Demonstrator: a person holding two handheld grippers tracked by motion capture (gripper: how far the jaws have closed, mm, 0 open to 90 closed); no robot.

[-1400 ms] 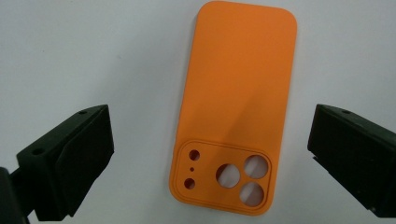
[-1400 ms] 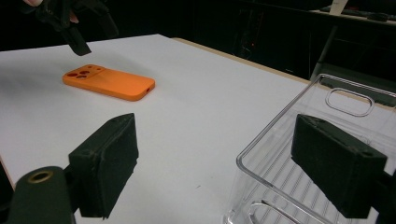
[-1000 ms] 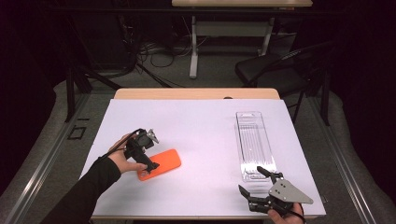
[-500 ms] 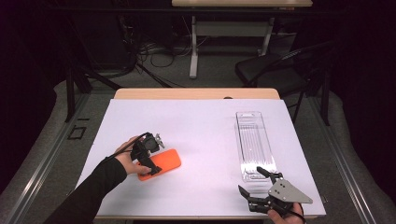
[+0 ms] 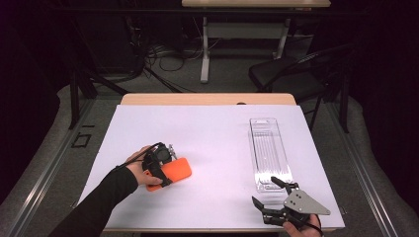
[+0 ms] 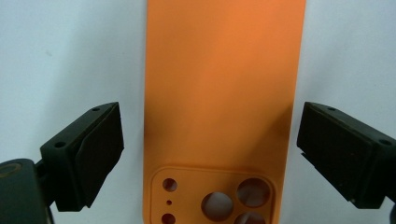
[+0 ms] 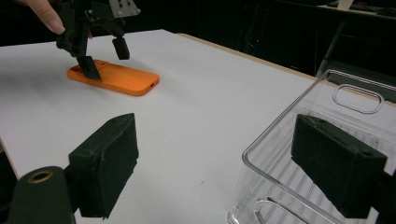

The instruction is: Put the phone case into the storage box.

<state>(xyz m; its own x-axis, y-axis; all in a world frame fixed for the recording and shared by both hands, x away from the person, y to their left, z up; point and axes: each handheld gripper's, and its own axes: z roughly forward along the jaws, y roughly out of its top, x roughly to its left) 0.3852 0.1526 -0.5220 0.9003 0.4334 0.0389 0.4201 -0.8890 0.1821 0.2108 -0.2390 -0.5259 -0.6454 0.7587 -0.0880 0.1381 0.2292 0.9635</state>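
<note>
One orange phone case (image 5: 173,173) lies flat on the white desk (image 5: 212,143), on its left half and toward the near edge, back side up with the camera cut-outs showing in the left gripper view (image 6: 219,93). The left gripper (image 5: 160,167) stands over the case's camera end, pointing down, one jaw on each long side of it. Its jaws have just been closing with the case between them, yet a gap of white desk shows on both sides and the pads do not press the case. The person's left hand (image 5: 141,170) wraps the gripper from the left, the dark sleeve coming in from the lower left corner.

Against the picture a second ago, this hand and gripper have shifted slightly toward the case's near left end, and the case lies where it lay.

One clear plastic tray (image 5: 269,153) lies lengthwise on the right half of the desk, well apart from the case. The right gripper (image 5: 269,195) rests low at the near right edge, just beside the tray's near end, jaws wide apart with nothing between them; it has not moved.

Two grippers, one case, one tray.
</note>
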